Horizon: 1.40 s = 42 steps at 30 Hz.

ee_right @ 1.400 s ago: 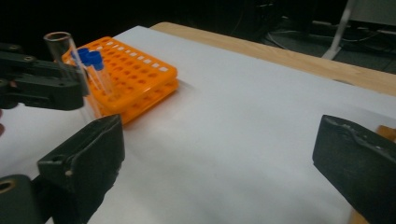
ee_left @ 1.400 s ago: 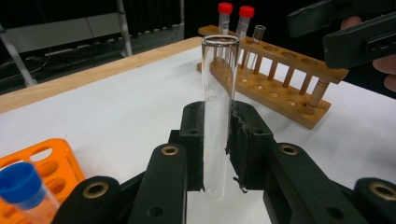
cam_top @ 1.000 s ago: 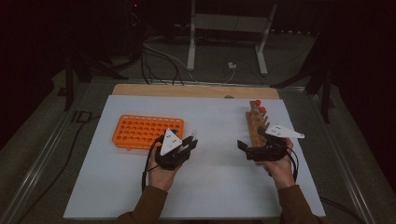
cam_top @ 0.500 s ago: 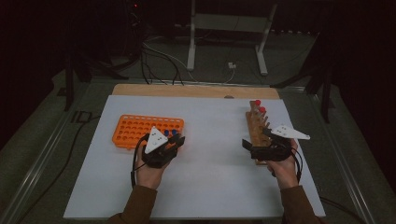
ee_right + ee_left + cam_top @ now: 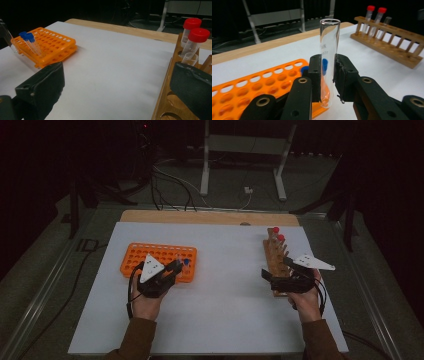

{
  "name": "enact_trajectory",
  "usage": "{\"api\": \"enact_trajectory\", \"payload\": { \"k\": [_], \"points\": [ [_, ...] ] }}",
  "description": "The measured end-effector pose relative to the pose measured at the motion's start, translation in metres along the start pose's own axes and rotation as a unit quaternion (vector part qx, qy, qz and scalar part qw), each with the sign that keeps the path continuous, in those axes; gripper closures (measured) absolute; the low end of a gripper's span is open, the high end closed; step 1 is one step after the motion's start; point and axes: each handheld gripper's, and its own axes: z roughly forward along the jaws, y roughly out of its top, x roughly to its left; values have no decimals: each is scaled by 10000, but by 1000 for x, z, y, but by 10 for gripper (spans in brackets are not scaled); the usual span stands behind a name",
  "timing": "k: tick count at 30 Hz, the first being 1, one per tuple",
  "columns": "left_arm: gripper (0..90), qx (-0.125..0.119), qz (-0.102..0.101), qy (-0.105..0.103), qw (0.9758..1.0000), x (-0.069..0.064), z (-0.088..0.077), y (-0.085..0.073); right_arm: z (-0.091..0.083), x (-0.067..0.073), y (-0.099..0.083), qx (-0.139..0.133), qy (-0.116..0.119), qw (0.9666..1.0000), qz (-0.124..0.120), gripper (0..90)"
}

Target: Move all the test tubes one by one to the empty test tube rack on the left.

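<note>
**Open glass tube clamped upright at the orange rack**

The clear glass tube (image 5: 329,57) stands upright between the two black jaws of the left gripper (image 5: 327,76). The pads press on its lower half from both sides; its open rim rises well above them. There is faint printing on the glass, too small to read. The tube's rounded bottom hangs at the near edge of the orange rack (image 5: 259,87), just above or at the rack's rim; contact cannot be told.

Behind the glass, two blue-capped tubes (image 5: 30,43) sit in holes at the corner of the orange rack (image 5: 50,42). The remaining holes that can be seen are unfilled.

From the high view, the left gripper (image 5: 175,266) lies over the right end of the orange rack (image 5: 160,257), the hand coming in from the near edge of the table.

The right gripper (image 5: 272,276) rests at the near end of the wooden rack (image 5: 275,257), well apart from the left one. In the right gripper view its jaws stand wide apart with nothing between them, one jaw over the white sheet (image 5: 112,62), the other over the wooden rack (image 5: 165,100). That rack carries two red-capped tubes (image 5: 195,40) and one uncapped clear tube (image 5: 189,58) at its far end.

Both racks stand on the white sheet (image 5: 225,310), which covers a wooden tabletop (image 5: 200,217).
</note>
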Motion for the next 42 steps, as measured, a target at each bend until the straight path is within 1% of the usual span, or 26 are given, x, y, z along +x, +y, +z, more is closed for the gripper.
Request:
{"api": "enact_trajectory", "payload": {
  "k": [7, 10, 12, 15, 19, 22, 26, 27, 29, 32, 34, 36, 37, 40, 42],
  "points": [
    [759, -9, -78, 291, 9995, 11, 1, -4, -1, 0, 0, -18, 18, 10000, 8, 1],
    [759, 8, -114, 431, 9990, 15, 5, -6, -1, 1, 0, -23, 20, 10000, 10, 1],
    [759, 18, -167, 488, 9987, 17, 8, -8, -1, 0, 0, -30, 11, 10000, 4, 1],
    [759, 98, -161, 591, 9981, 20, 13, -11, -2, 0, 1, -37, 12, 10000, 3, 1],
    [759, 165, -161, 676, 9974, 23, 20, -14, -2, 0, 1, -38, 18, 10000, 2, 1],
    [759, 181, -210, 718, 9970, 24, 24, -17, -2, 1, 0, -28, 22, 10000, 2, 1],
    [759, 203, -298, 674, 9971, 25, 29, -22, -2, 1, 0, -26, 25, 10000, 2, 1],
    [759, 232, -291, 669, 9971, 25, 30, -23, -2, 0, 0, -28, 28, 10000, 11, 1],
    [759, 338, -212, 684, 9969, 23, 32, -26, -2, 0, 0, -30, 29, 10000, 18, 1],
    [759, 484, -187, 665, 9964, 24, 34, -31, -2, 1, 0, -27, 33, 10000, 10, 1],
    [760, 576, -174, 663, 9960, 23, 36, -33, -2, 1, 0, -25, 40, 10000, 4, 1],
    [760, 682, -111, 678, 9953, 22, 38, -35, -1, 1, 0, -18, 45, 10000, 4, 1],
    [760, 716, -87, 678, 9951, 22, 38, -36, -1, 1, 0, -16, 49, 10000, -2, 1],
    [761, 723, -125, 660, 9951, 23, 38, -36, -1, 1, 0, -10, 52, 10000, -2, 1],
    [762, 776, -81, 654, 9948, 23, 38, -37, 0, 2, 0, -2, 56, 10000, -15, 1]
  ]
}}
